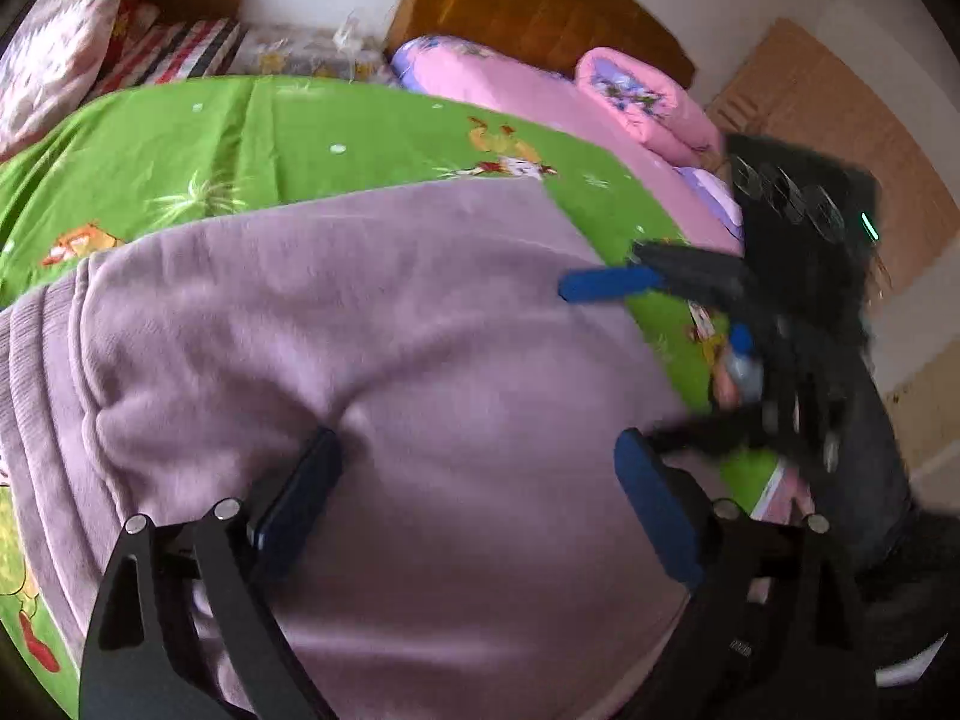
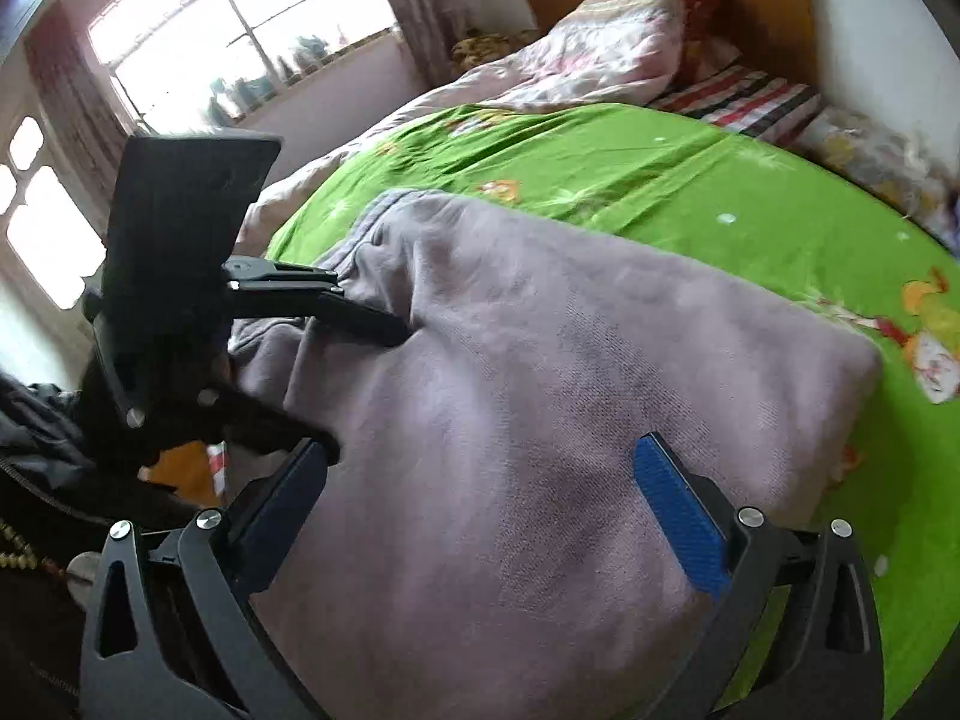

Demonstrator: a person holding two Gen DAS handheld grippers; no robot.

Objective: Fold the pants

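Lilac fleece pants (image 1: 372,324) are lying folded on the green sheet (image 1: 252,126) of the bed. The left tool (image 1: 480,480) and right tool (image 2: 492,480) are both hovering over them, jaws standing wide apart, gripping nothing. Pink quilts (image 1: 648,96) and a striped pillow (image 2: 738,102) are crowding the bed's far side.

The pants (image 1: 372,360) are plain dusty lilac. The bedsheet (image 1: 312,126) is bright green with orange cartoon figures and white dots. A quilt (image 1: 648,102) is pink with lilac print. The blanket (image 2: 744,99) has red, white and black stripes. The headboard (image 1: 540,6) is brown wood.
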